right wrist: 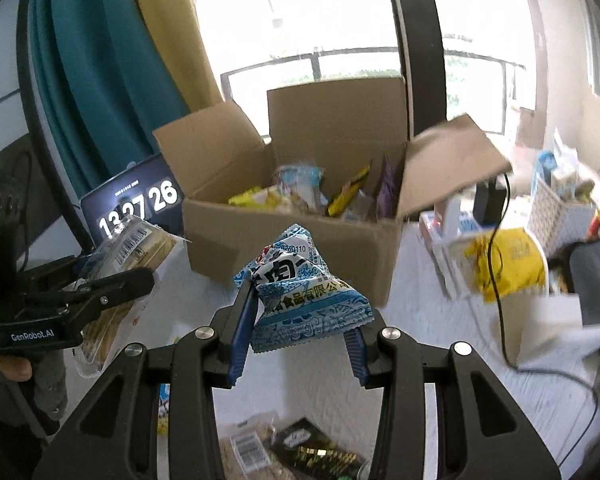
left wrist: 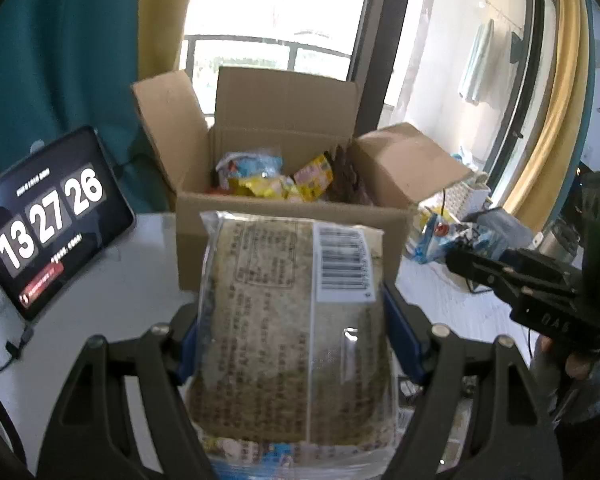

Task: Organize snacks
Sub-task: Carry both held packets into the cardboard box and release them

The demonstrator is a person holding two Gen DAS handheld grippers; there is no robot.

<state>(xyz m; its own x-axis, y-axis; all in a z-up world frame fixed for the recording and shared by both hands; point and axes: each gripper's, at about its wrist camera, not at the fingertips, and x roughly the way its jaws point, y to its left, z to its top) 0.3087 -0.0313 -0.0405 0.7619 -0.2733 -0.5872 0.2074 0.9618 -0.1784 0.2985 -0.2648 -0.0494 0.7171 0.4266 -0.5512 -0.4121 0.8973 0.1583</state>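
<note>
While the left wrist camera looks along its own fingers, the left gripper (left wrist: 296,332) stands spread wide with its blue pads pressed on both sides of a clear-wrapped brown snack pack (left wrist: 288,320), barcode label up, held above the white table (left wrist: 112,280). Straight ahead on that table sits the open cardboard box (left wrist: 288,216), flaps up, with yellow and blue snack packets (left wrist: 276,180) inside. A tablet (left wrist: 48,220) showing a clock leans at the left, and the right gripper (left wrist: 460,256) shows at the right edge. From the right wrist camera, the right gripper (right wrist: 300,332) is about half open, its blue pads clamped on a crumpled blue-and-white snack bag (right wrist: 304,296) held in front of the same box (right wrist: 292,248). At left the other gripper (right wrist: 112,280) holds its brown pack (right wrist: 136,248). More packets (right wrist: 284,448) lie on the table below, and a yellow packet (right wrist: 508,264) lies at the right beside a white basket (right wrist: 560,216).
</note>
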